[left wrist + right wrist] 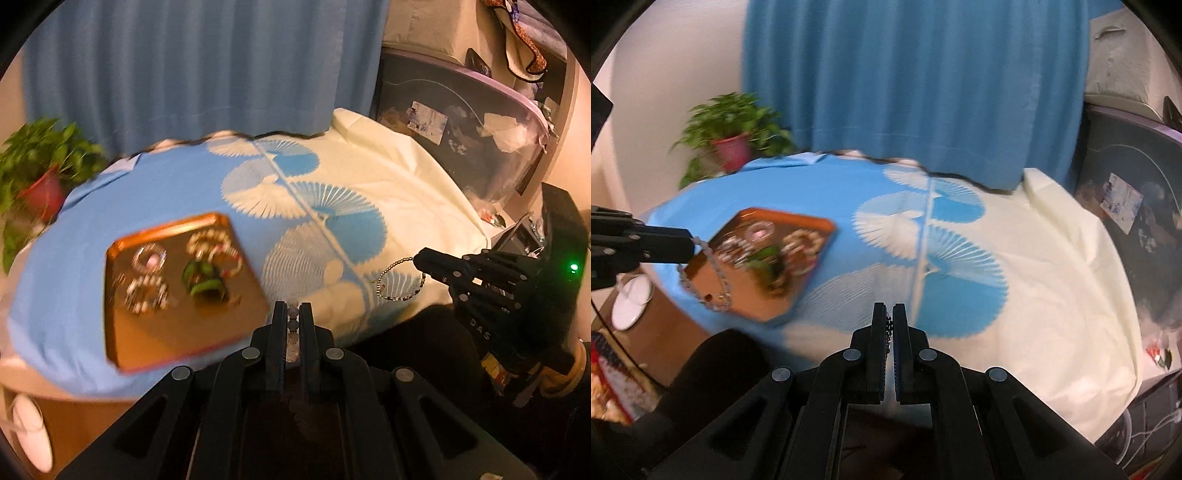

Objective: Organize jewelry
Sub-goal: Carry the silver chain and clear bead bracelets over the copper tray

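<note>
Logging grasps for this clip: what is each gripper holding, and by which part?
Left gripper: pale beaded bracelet, pinched at one point of its strand, loop hanging. Right gripper: thin dark-and-gold beaded bracelet, likewise pinched at one point of its loop.

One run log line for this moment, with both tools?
left tool: shut on pale bead bracelet | right tool: shut on dark bead bracelet | tray: holds jewelry

A blue curtain [916,92] hangs behind the cloth-covered table [1052,258], a potted plant [733,129] beside it.

Bracelets [173,273] in tray [147,347] on table [406,184], plant [40,173] behind.
</note>
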Available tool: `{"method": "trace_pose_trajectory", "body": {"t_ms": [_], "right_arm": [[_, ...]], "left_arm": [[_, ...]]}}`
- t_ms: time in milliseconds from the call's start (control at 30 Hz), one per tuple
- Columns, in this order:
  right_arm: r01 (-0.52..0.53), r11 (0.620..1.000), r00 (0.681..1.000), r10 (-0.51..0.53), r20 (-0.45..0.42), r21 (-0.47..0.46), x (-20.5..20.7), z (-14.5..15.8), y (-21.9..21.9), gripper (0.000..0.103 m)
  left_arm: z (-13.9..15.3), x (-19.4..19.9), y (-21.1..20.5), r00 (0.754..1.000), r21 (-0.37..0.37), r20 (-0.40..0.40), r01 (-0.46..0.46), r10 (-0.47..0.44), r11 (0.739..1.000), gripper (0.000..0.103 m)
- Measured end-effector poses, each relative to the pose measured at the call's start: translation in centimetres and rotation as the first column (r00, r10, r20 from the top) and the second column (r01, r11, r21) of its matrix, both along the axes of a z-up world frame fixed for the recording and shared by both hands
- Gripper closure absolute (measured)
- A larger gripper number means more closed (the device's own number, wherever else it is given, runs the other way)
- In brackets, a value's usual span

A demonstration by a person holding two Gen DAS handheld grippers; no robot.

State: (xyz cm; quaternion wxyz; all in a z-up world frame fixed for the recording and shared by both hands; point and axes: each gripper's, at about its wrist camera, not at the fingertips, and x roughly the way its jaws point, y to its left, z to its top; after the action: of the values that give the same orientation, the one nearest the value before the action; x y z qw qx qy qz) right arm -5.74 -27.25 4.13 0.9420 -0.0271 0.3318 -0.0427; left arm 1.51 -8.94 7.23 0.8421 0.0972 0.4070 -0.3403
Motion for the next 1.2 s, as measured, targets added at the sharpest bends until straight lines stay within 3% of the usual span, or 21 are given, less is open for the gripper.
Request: {"method": "trace_pose_trajectory", "body": {"t_ms": [267,567,867,1200], "right_arm": [[-0.130,0.991,0.990,0.131,-0.045,0.028,-5.0,-1.7,6.7,0.100],[-0.262,0.965,0.959,0.261,-0.110,0.008,-6.4,-3.4,12.2,0.100],[-0.293,0.956,0.947,0.288,-0.141,-0.016,-3.9,-3.6,14.0,0.100],[-0.298,0.954,0.946,0.292,-0.143,-0.024,3.1,-3.4,15.6,0.100]], "left_arm": [[-1.8,-5.4,5.3,0.997,0.016,-0.019,-0.070,0.070,0.997,0.100],[-3.3,-7.0,7.5,0.994,0.002,-0.052,-0.097,0.097,0.995,0.100],[-3.6,-4.0,9.2,0.989,0.002,-0.036,-0.146,0.146,0.989,0.100],[-3.6,2.6,10.7,0.973,0.009,0.014,-0.230,0.230,0.973,0.100]]}}
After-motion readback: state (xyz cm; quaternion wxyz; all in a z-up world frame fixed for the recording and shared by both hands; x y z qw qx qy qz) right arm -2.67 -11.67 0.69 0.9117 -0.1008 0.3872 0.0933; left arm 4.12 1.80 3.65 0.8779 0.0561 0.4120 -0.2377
